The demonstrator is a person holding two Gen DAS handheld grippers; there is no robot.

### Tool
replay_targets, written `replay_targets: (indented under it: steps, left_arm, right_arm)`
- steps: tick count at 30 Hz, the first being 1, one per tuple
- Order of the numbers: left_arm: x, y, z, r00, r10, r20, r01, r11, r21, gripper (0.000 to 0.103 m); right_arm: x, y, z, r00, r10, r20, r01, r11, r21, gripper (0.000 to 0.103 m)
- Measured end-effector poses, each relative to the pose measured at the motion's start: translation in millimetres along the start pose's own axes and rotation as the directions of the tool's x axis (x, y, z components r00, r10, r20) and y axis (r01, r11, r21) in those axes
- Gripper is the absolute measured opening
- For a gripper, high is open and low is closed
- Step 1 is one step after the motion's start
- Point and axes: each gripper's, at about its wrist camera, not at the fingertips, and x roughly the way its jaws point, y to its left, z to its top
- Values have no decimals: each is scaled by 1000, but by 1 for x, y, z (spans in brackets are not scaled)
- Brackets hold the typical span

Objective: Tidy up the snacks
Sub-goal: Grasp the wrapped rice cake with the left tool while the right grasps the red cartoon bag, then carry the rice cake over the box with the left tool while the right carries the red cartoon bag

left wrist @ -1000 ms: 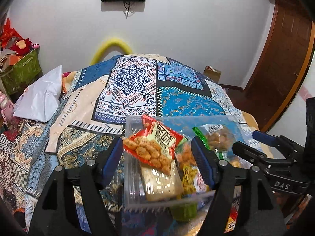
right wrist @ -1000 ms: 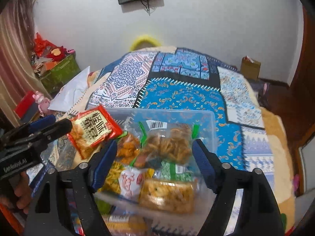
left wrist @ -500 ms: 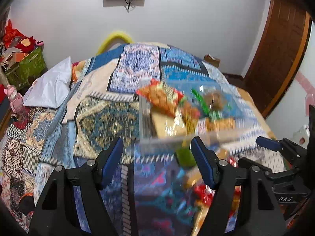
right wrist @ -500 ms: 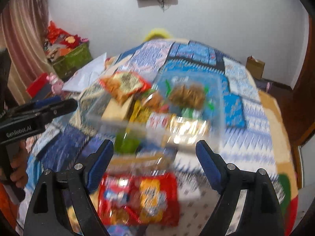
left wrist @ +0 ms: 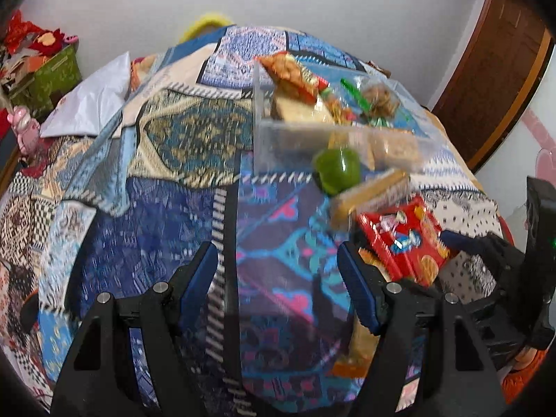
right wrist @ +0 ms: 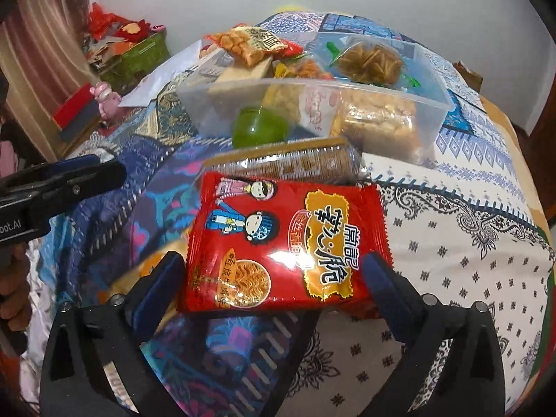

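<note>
A clear plastic box [right wrist: 434, 104] [left wrist: 278, 139] full of snack packets sits on the patterned bedspread. A red noodle packet [right wrist: 278, 243] [left wrist: 399, 239] lies in front of it, on a biscuit sleeve [right wrist: 299, 163] [left wrist: 371, 191], beside a green round container [right wrist: 259, 127] [left wrist: 337, 170]. My right gripper [right wrist: 274, 278] is open with its fingers on either side of the red packet's near end. My left gripper [left wrist: 278, 271] is open and empty over bare bedspread, left of the red packet.
A white pillow [left wrist: 90, 100] lies at the bed's left. A green box with red toys [left wrist: 41, 73] stands by the left wall. A brown door [left wrist: 493, 59] is at the right. An orange packet [left wrist: 354, 358] lies partly under my left gripper's right finger.
Both grippers have pulled back from the plastic box toward the near end of the bed. The right gripper now straddles the red noodle packet.
</note>
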Motion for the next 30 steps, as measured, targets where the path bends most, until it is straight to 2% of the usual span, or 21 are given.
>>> replay_targets:
  steps: [5,14,18,24,26,27,29,30]
  left_arm:
    - [-2,-6,-11,999,-29,-19,29,1000,-6,71]
    - [-2,-40,-24,996,-83,-45,86,993,83,71]
    - [5,-58,-24,992,-112,-63,119,986,120,71]
    - [27,-73,-27,986,-128,-105,141,981,136,70]
    - [34,-75,-30,986,-125,-113,140,980,138,61]
    - [37,-75,-31,985,-122,-119,138,980,140,53]
    - [38,-75,-33,989,-109,-98,123,981,150,45]
    - [38,-74,-33,989,-111,-95,125,981,152,37]
  right_arm:
    - [6,-7,3,1000,11,-13,-11,1000,4,103]
    - [0,-21,2,1000,-19,-16,19,1000,22,103]
    - [-7,-38,-1,997,-75,-16,76,996,50,103]
    - [-6,-55,-1,997,-68,-27,70,995,71,103]
    - [-4,-56,-1,996,-81,-24,83,994,68,103]
    - [-2,-55,-1,995,-92,-27,94,994,60,103]
    - [5,-50,-1,993,-114,-39,116,993,28,103]
    - [7,-49,-2,991,-127,-37,127,992,16,103]
